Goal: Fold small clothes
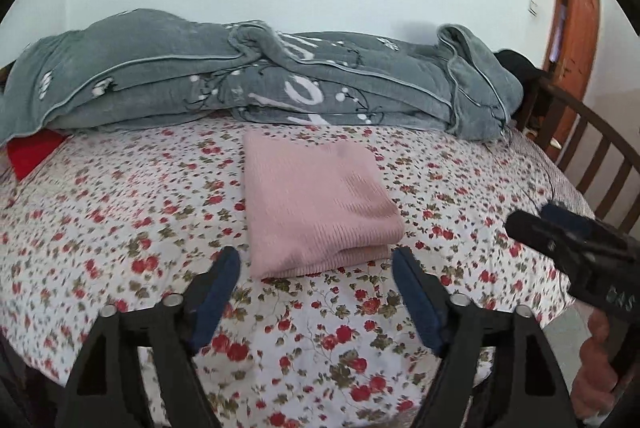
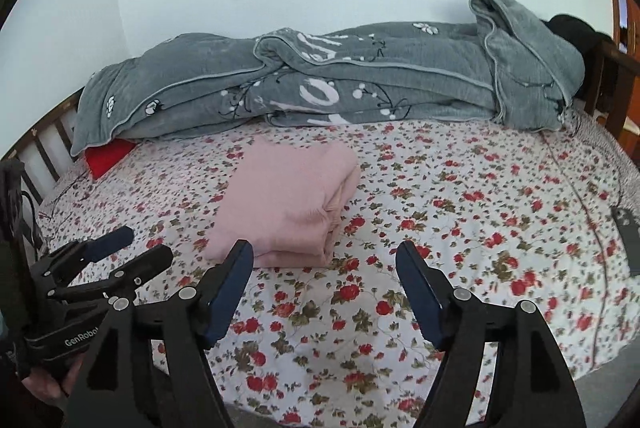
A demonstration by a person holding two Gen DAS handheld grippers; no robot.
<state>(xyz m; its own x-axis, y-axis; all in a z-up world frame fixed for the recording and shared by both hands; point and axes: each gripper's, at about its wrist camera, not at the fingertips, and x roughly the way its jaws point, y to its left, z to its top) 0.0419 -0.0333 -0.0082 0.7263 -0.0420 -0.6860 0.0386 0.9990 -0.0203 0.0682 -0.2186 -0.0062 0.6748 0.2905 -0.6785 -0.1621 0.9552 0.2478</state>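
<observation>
Left wrist view is showing the left gripper hanging with jaws wide and holding nothing, just in front of a pink garment that is lying as a neat folded rectangle in the middle of the bed; the fold looks finished, with no other loose clothes showing. Right wrist view is showing the right gripper also spread wide and empty, near the garment's right edge. Around it, a flowered sheet is covering the bed, a grey blanket is lying bunched along a pale wall, and a wooden door is standing at far right.
</observation>
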